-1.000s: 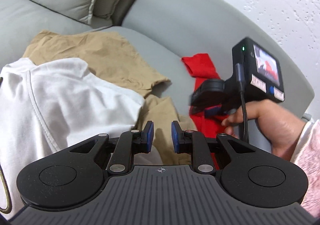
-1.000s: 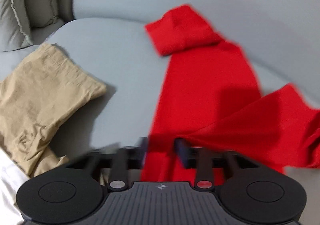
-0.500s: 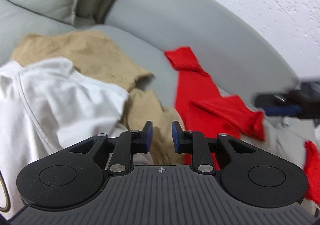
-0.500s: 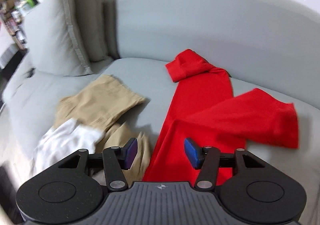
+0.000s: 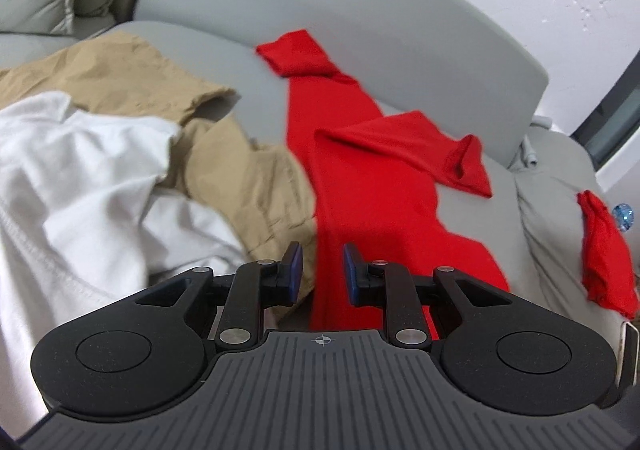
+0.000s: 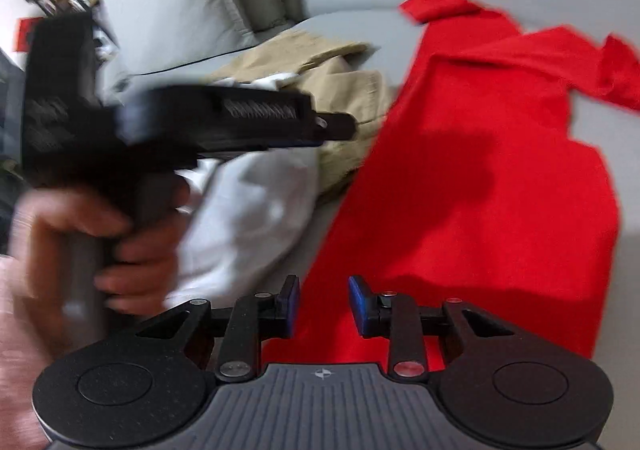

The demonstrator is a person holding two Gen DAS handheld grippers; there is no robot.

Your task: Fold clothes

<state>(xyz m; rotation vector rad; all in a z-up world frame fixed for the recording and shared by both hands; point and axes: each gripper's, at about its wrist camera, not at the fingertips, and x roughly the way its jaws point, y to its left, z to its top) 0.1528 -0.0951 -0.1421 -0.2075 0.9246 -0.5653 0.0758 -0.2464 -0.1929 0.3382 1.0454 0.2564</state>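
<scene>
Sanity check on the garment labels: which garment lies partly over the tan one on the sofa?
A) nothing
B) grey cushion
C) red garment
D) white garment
D: the white garment drapes over the near part of the tan garment, while the red garment lies beside it on the sofa.

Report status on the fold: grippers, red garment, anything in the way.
Left gripper open, empty. Right gripper just narrowed, empty. Red garment unfolded on sofa. Tan garment alongside.

No readable text, label, brand or number shows on any garment, cushion or device here.
</scene>
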